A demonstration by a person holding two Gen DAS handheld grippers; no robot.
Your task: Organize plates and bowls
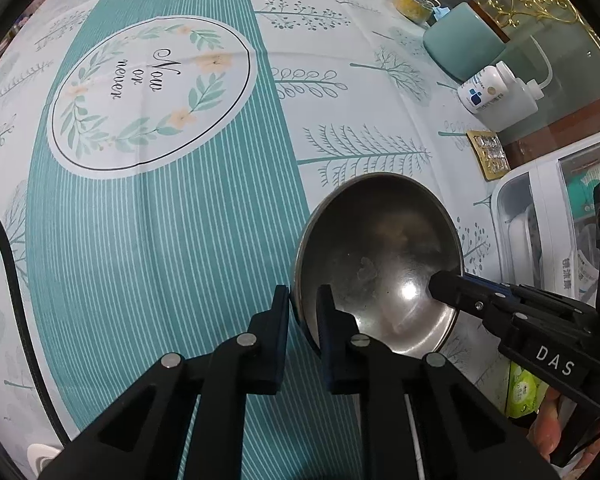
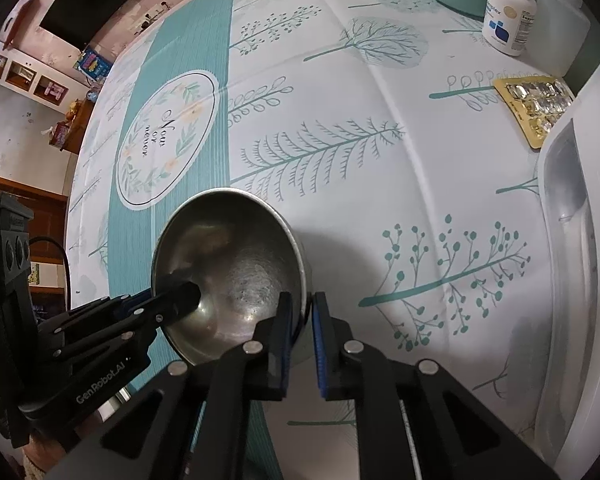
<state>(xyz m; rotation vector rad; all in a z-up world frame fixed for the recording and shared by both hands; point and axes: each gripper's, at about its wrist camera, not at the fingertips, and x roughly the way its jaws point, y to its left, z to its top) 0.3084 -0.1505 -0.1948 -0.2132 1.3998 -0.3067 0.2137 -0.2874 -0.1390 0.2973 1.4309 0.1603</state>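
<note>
L tool (image 1: pixel 303 300) clamped on near-left rim of steel bowl (image 1: pixel 380 248), one finger inside, one outside. R tool (image 2: pixel 302 308) pinching opposite rim, same way. Bowl sits on worktop (image 1: pixel 160 240) w/ teal-striped, tree-print cloth, right of "Now or never" wreath print (image 1: pixel 152 92). Beyond: pill bottle (image 1: pixel 486 88), blister pack (image 1: pixel 489 155), teal container (image 1: pixel 464 40). White tray (image 2: pixel 572 240) at far right.

Black left gripper (image 1: pixel 303 300) and right gripper (image 2: pixel 302 308), blue-edged jaws, silver screws, white lettering, perhaps "DAS"
</note>
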